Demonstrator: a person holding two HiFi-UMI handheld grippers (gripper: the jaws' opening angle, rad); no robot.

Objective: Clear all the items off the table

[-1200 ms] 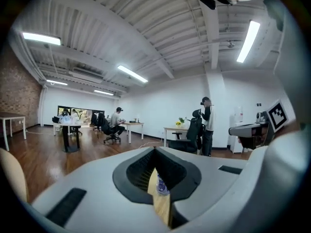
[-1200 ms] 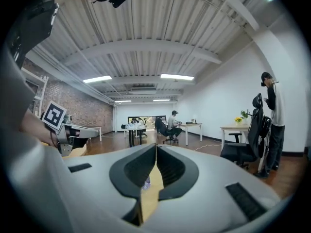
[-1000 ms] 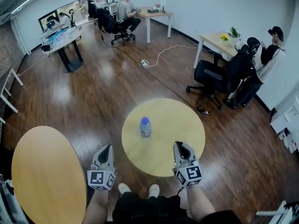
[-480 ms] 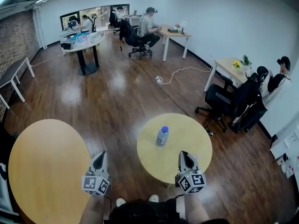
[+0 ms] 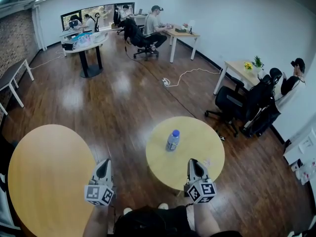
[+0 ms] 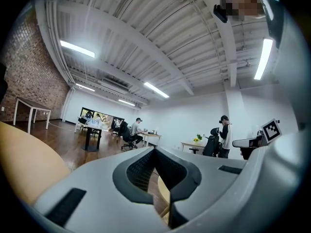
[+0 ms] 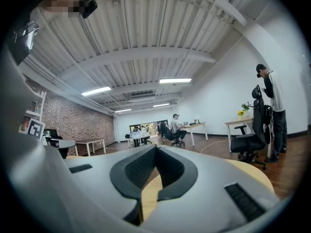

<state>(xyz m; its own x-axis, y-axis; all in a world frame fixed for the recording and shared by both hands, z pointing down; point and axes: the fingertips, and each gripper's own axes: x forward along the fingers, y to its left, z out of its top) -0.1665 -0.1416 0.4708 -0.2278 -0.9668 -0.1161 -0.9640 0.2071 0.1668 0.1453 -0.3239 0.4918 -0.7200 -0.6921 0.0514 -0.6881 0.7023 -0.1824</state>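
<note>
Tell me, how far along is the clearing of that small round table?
Nothing looks cleared yet: the blue-capped water bottle stands upright on the small round table. Nothing is in hand: the left gripper and right gripper are both shut and empty, short of the bottle. Left to do: grasp the bottle and carry it off.

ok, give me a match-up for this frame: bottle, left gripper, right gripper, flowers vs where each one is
1 bottle
2 left gripper
3 right gripper
4 flowers

A on the desk by the right wall
B upright on the small table
C beside the big table edge
D above the small table's near edge

Pairs: 1-B, 2-C, 3-D, 4-A
</note>
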